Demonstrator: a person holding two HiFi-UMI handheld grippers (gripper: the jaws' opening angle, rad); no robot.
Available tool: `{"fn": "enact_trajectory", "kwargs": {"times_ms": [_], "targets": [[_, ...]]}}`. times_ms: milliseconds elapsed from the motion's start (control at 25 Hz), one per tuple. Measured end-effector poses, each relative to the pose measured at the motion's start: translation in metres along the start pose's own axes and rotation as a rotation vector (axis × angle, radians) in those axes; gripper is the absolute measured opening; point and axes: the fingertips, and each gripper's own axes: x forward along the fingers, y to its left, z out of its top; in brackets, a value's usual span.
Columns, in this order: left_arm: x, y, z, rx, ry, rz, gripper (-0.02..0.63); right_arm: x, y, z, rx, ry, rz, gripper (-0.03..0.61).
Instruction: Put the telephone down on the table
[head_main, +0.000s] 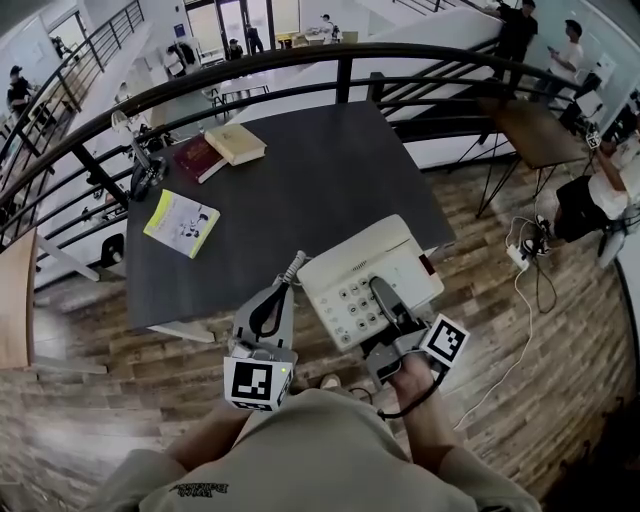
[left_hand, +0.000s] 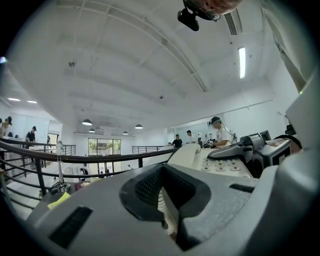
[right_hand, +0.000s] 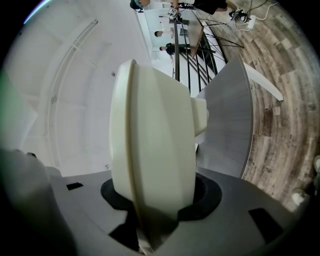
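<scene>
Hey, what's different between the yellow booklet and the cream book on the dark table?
The yellow booklet is thin, with a bright printed cover; the cream book is thick and plain. In the head view the yellow booklet lies alone near the left edge of the table; the cream book sits at the far edge, touching or overlapping a dark red book. Both are closed and lie flat on the table.
</scene>
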Motion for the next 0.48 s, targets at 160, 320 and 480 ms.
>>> {"fn": "enact_trajectory", "kwargs": {"times_ms": [160,320,480], "targets": [[0.020,-0.018,0.000,0.008,0.004,-0.003,0.005,-0.003,-0.004,0.025,0.005,0.005,0.000,0.196],[0.040,-0.040,-0.003,0.002,0.015,0.000,0.005,-0.012,-0.010,0.053,0.003,0.012,0.000,0.196],[0.045,-0.058,-0.004,-0.001,0.015,-0.005,0.005,-0.027,-0.014,0.063,0.003,0.008,-0.006,0.196]]}}
